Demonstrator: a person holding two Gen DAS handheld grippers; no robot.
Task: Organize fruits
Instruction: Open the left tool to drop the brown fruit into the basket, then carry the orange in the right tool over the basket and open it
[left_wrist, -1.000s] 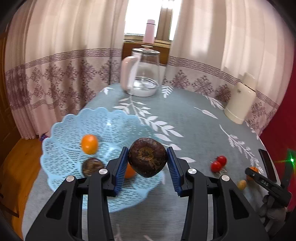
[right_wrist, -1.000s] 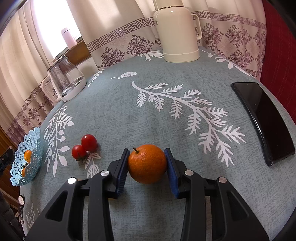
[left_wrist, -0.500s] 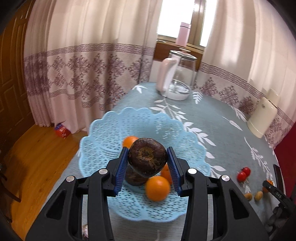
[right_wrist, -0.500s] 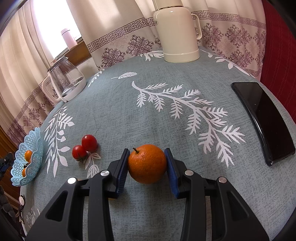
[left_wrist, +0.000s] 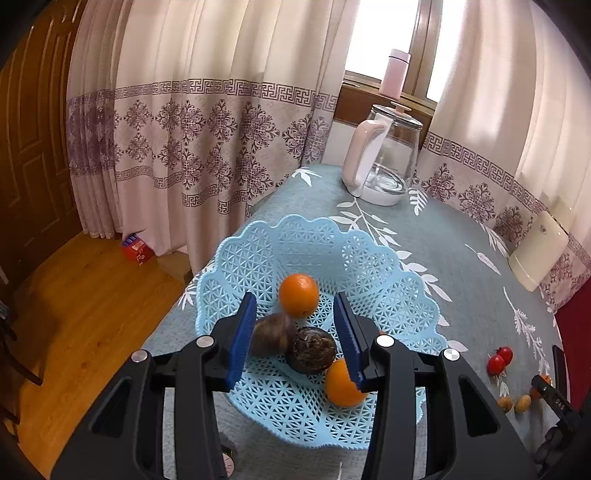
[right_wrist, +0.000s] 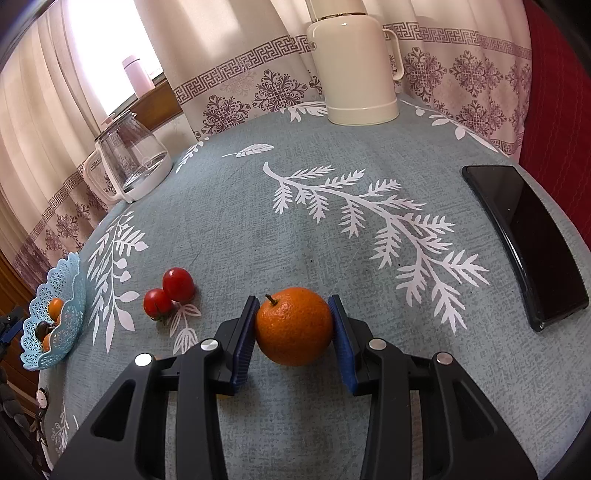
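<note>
1. The right tool sits low over the table with a mandarin orange square between its blue pads. The pads stand at 9 and 3 o'clock of the fruit, touching or just shy of its skin; I judge it pinched, and it seems to rest on the cloth
2. The coming move likely turns on this: the blue lattice basket lies well apart at 9 o'clock of the right tool, at the table's far left edge, so the carry runs leftward past two cherry tomatoes at 10 o'clock
3. The left tool is far nearer the basket: it hovers right above it, spread wide and gripping nothing
4. Count in the basket: two mandarins, two dark brown round fruits touching each other at the middle
5. Count loose on the table: one mandarin, two cherry tomatoes, two small tan nut-like pieces
6. Farther out: one black phone at 2 o'clock, one glass kettle, one cream jug at 12 o'clock
</note>
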